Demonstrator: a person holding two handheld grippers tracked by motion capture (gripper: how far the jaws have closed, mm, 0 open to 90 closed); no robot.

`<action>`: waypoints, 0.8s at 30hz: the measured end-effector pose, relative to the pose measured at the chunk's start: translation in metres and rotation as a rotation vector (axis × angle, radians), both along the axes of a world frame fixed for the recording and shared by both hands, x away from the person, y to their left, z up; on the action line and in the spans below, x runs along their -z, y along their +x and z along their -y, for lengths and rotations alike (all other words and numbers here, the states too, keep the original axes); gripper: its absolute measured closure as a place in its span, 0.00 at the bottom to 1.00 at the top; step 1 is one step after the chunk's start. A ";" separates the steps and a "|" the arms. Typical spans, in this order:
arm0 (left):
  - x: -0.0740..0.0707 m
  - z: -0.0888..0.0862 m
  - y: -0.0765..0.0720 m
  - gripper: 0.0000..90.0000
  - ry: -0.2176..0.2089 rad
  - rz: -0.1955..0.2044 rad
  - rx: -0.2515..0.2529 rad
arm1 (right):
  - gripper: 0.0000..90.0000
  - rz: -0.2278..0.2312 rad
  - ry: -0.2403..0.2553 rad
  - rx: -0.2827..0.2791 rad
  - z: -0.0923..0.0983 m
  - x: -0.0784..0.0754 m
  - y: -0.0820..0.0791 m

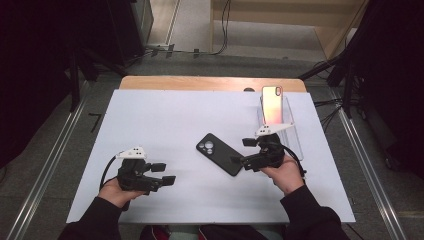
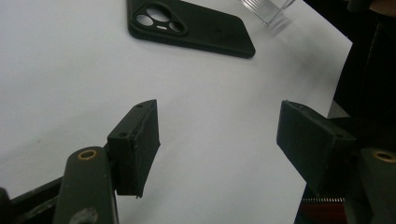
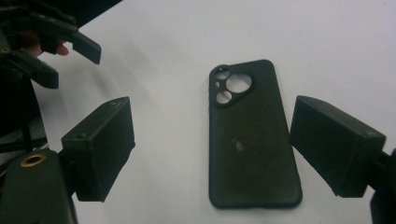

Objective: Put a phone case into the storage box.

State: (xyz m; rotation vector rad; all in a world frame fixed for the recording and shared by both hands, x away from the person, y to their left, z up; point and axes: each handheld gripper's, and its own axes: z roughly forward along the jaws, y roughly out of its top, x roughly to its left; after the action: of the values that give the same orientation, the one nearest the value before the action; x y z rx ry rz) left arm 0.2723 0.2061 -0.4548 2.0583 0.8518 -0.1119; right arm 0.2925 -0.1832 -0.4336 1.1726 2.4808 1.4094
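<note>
Left of the black phone case, well apart from it, the left gripper is held with jaws wide and empty. The case lies flat on the white table. Just right of it, the right gripper is held wide, nothing clamped.

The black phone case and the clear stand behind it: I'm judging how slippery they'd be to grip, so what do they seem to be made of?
The black phone case looks like matte silicone or soft plastic: dull, no glare, with pale scuffs and dust on it. The clear stand looks like glossy acrylic or similar hard plastic: see-through, with bright edges. It could be glass; the look leaves that open.
</note>
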 end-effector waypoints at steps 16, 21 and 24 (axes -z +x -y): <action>0.000 -0.003 0.000 0.33 -0.004 -0.001 -0.010 | 0.14 0.024 -0.020 -0.016 -0.023 0.004 0.027; 0.000 -0.004 -0.001 0.33 -0.006 -0.001 -0.015 | 0.13 0.013 -0.006 -0.033 -0.031 0.008 0.034; 0.000 -0.005 -0.002 0.33 -0.007 -0.002 -0.018 | 0.06 0.023 0.004 -0.039 -0.036 0.012 0.039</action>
State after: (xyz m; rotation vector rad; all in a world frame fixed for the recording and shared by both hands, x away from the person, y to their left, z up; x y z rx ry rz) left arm 0.2707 0.2106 -0.4549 2.0440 0.8705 -0.1067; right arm 0.3313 -0.1477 -0.4454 1.1080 2.5003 1.4290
